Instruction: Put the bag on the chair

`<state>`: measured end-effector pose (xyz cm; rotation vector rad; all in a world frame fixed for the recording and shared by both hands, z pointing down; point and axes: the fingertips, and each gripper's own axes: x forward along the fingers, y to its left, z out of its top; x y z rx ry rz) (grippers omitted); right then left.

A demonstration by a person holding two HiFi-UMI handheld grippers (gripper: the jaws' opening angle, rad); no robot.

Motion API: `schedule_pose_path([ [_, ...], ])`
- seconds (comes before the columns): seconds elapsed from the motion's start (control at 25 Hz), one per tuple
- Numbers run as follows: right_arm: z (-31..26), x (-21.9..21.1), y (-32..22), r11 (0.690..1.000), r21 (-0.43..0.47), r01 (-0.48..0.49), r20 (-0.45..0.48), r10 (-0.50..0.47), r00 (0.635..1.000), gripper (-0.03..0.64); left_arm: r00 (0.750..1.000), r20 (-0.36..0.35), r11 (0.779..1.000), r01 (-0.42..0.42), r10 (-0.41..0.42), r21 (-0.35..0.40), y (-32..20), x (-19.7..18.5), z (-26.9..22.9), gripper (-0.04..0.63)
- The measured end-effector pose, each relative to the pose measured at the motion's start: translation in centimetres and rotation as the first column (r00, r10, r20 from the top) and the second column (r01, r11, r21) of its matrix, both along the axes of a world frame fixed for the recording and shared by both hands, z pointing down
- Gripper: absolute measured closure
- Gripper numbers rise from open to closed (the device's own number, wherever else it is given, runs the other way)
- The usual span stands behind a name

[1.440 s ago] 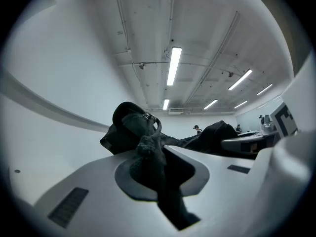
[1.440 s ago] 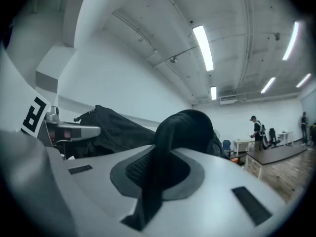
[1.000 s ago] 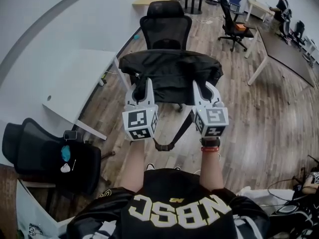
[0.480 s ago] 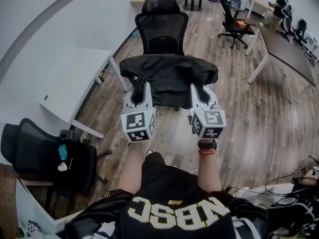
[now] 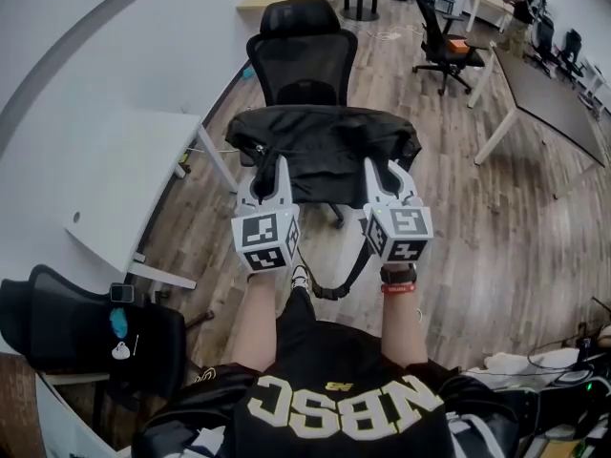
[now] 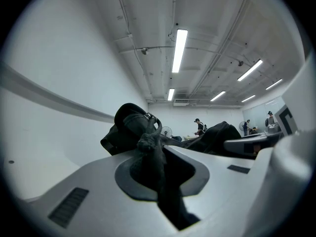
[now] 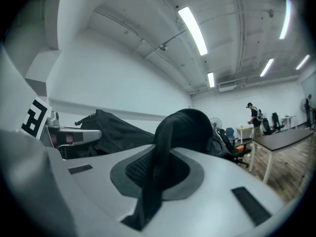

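The left gripper (image 5: 268, 168) and right gripper (image 5: 386, 170) each clench the bag (image 5: 325, 146), apparently over the far chair (image 5: 302, 51); lowering and release remain.

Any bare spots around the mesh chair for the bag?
White desk top left of the black mesh office chair is bare; so is wood floor between it and the dark long table. Crowded: lower-left black chair holds small items.

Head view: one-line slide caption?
Left hand-held gripper and right hand-held gripper, each shut on the black bag, hold it spread in front of the black office chair.
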<state>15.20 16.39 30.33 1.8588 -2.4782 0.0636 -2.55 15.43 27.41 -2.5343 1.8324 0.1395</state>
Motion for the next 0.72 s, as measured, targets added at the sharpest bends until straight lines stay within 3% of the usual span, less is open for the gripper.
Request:
schedule_pose_path([
  [0.28,-0.9,-2.7,-10.8,1.000,-0.016,-0.013,-0.008,0.013,1.000,0.584,0.999,-0.032,1.000,0.001,-0.002,-0.014,-11.3,-2.8,-0.7,0.545],
  [0.44,-0.5,-4.3,-16.6,0.999,-0.038,-0.022,-0.011,0.022,1.000,0.584,1.000,-0.002,1.000,0.008,-0.008,-0.023,-17.2,-4.2,-0.3,0.545],
  [0.72,0.3,-6.4,-25.6,0.998,-0.036,-0.047,-0.003,0.047,0.999,0.584,0.999,-0.021,0.999,-0.040,0.040,-0.016,-25.9,-6.5,0.8,0.545],
])
